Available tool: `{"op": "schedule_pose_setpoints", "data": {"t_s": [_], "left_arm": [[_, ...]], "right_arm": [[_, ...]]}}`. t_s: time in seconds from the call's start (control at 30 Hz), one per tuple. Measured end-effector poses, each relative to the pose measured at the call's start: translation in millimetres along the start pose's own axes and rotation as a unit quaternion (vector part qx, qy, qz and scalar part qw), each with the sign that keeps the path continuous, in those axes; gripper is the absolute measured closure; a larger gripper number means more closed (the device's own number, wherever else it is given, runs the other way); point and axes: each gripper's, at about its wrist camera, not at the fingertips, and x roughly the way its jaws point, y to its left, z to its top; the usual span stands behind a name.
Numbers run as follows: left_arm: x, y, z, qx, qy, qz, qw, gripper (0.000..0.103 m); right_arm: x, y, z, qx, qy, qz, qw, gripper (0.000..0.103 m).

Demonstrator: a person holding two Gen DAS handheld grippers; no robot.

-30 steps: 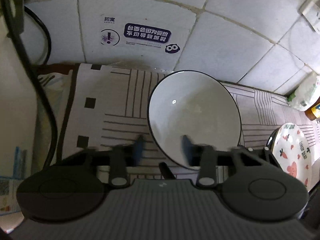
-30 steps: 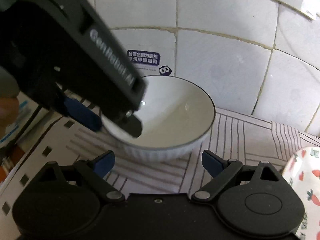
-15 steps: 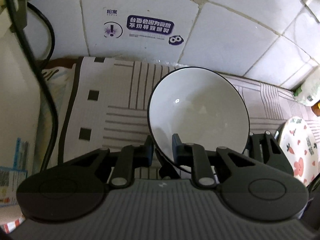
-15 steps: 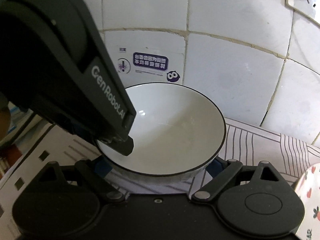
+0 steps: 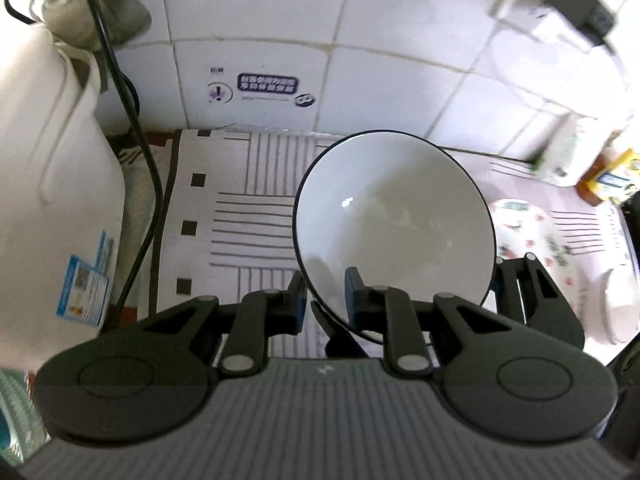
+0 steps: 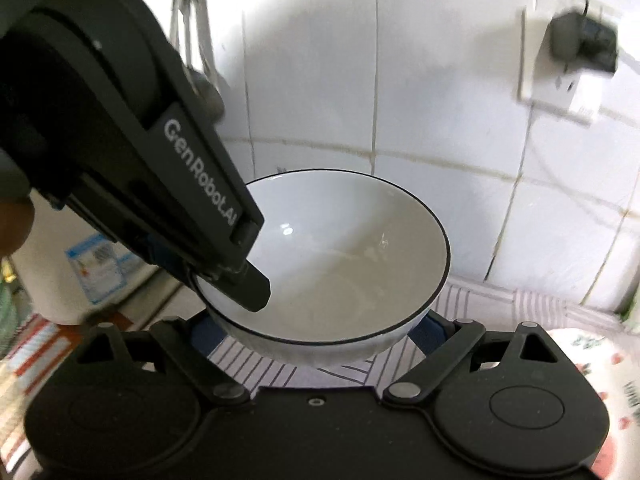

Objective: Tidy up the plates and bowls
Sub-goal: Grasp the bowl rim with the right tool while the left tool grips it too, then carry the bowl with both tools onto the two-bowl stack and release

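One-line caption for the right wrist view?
Both grippers hold a white bowl: left gripper pinching its rim, right gripper spanning its base.

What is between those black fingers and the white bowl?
Nothing visible. The left gripper pinches the white bowl by its rim, and the right gripper flanks its sides; whether its pads touch is unclear.

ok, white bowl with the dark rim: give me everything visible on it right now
The white bowl looks like glazed ceramic: glossy, empty, with a thin dark line around the rim. It sits roughly upright, slightly tilted, off the striped mat. The left gripper is clamped on its near-left rim, one finger inside and one outside. The right gripper brackets the lower body from both sides; whether its pads press on the bowl can't be told. A fruit-print plate lies on the mat beyond it, apart.
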Motion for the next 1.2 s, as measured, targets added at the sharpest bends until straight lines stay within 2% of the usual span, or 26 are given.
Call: {"op": "schedule_pose_setpoints", "data": {"t_s": [0.33, 0.43, 0.57, 0.87, 0.93, 1.2], "left_arm": [[-79.7, -58.5, -20.7, 0.042, -0.005, -0.013, 0.999, 0.085], [-91.8, -84.4, -29.3, 0.062, -0.004, -0.018, 0.9979, 0.085], [-100.6, -119.7, -40.7, 0.08, 0.0, -0.028, 0.9964, 0.084], [-93.7, -208.1, -59.8, 0.116, 0.019, -0.041, 0.9923, 0.084], [-88.9, -232.7, -62.3, 0.126, 0.023, -0.046, 0.9906, 0.084], [-57.2, -314.4, -68.1, 0.149, 0.042, -0.055, 0.9864, 0.084]], "right_arm": [[-104.7, -19.8, 15.4, -0.002, -0.039, 0.011, 0.999, 0.007], [-135.4, -28.2, 16.8, -0.002, -0.044, 0.003, 0.999, 0.007], [-149.5, -44.3, 8.1, -0.006, -0.046, -0.005, 0.999, 0.007], [-187.9, -103.1, -22.7, 0.005, -0.04, -0.023, 0.999, 0.007], [-203.2, -114.7, -24.5, 0.005, -0.038, -0.033, 0.999, 0.007], [-220.8, -181.4, -43.8, 0.032, -0.017, -0.06, 0.998, 0.007]]}}
